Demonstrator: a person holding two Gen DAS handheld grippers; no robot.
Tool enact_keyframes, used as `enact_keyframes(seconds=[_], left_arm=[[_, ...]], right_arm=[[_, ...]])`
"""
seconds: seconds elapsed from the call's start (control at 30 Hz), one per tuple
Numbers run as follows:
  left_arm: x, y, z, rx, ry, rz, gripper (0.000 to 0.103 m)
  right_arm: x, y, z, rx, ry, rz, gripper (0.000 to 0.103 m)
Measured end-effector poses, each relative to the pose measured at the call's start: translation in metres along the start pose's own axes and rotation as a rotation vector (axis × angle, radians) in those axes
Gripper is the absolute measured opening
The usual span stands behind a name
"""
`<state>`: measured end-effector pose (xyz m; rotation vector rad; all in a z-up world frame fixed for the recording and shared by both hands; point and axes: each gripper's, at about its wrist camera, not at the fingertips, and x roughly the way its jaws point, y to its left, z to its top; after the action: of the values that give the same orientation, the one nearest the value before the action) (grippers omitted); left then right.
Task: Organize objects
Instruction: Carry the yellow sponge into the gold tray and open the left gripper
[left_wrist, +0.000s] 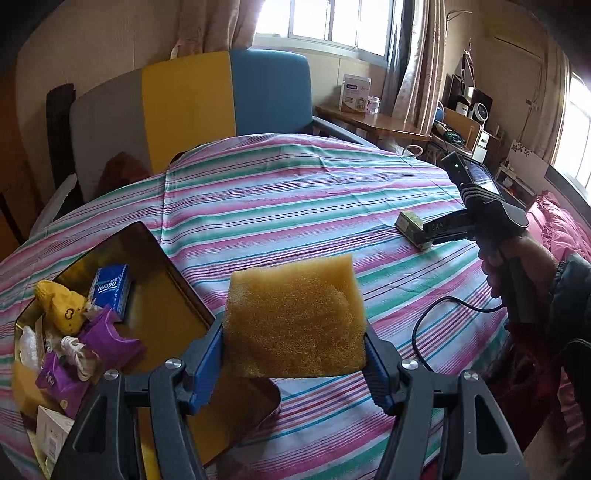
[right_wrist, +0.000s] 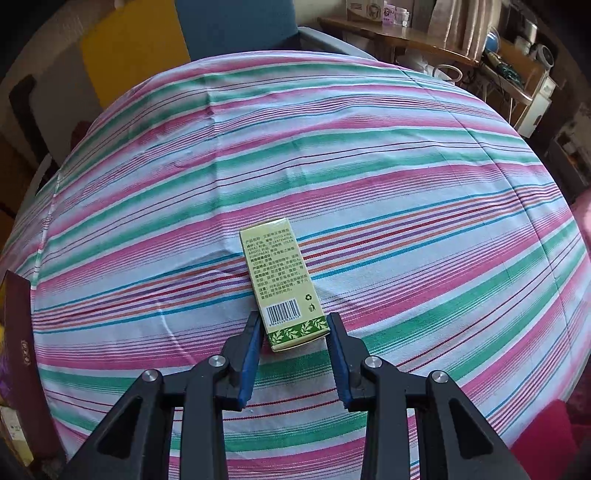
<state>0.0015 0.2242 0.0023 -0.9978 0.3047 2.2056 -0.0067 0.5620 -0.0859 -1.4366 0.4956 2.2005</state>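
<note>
Left wrist view: the left gripper (left_wrist: 294, 345) pinches a yellow-brown sponge (left_wrist: 295, 317) between its blue pads, one pad on each side edge. The sponge is held clear of the surface, above the striped sheet (left_wrist: 295, 192) that covers the bed. To the left of the sponge sits an open box (left_wrist: 173, 280) with a yellow lining and a dark rim. Inside it lie a blue Tempo tissue pack (left_wrist: 110, 290), a yellow knitted item (left_wrist: 62, 308), purple packets (left_wrist: 107, 341) and some white items too small to identify. Farther right on the sheet, the right gripper (left_wrist: 424, 236) reaches a small green carton (left_wrist: 410, 225), and a person's hand (left_wrist: 517, 266) grips its handle. A black cable (left_wrist: 436, 321) loops across the sheet below that hand.

Right wrist view: the right gripper (right_wrist: 294, 330) is closed on the near end of the green carton (right_wrist: 282, 280), its pads pressed against the two long sides. The carton lies flat on the striped sheet (right_wrist: 406, 166), printed panel and barcode facing up, its far end angled slightly left. The carton is well apart from the open box, whose dark wall (right_wrist: 18, 332) shows at the left edge.
</note>
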Motion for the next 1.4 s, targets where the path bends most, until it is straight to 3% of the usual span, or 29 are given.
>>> enact_keyframes(seconds=[0.2, 0.4, 0.57, 0.77, 0.97, 1.4], left_arm=[[-0.01, 0.026, -0.01, -0.085, 0.005, -0.019, 0.067], [-0.023, 0.087, -0.027, -0.324, 0.037, -0.039, 0.067], [-0.02, 0.127, -0.043, -0.427, 0.076, 0.082, 0.067], [0.003, 0.154, -0.049, -0.457, 0.146, 0.218, 0.068], [0.019, 0.166, -0.058, -0.499, 0.19, 0.246, 0.07], [-0.022, 0.156, -0.052, -0.422, 0.073, 0.311, 0.077]], right_arm=[[0.002, 0.009, -0.002, -0.03, -0.005, -0.055, 0.033], [0.002, 0.016, -0.002, -0.062, -0.007, -0.069, 0.033], [0.0, 0.021, -0.004, -0.079, -0.006, -0.047, 0.033], [-0.002, 0.024, -0.005, -0.098, -0.008, -0.035, 0.033], [-0.001, 0.024, -0.006, -0.103, -0.005, -0.036, 0.033], [-0.001, 0.026, -0.004, -0.13, -0.018, -0.041, 0.033]])
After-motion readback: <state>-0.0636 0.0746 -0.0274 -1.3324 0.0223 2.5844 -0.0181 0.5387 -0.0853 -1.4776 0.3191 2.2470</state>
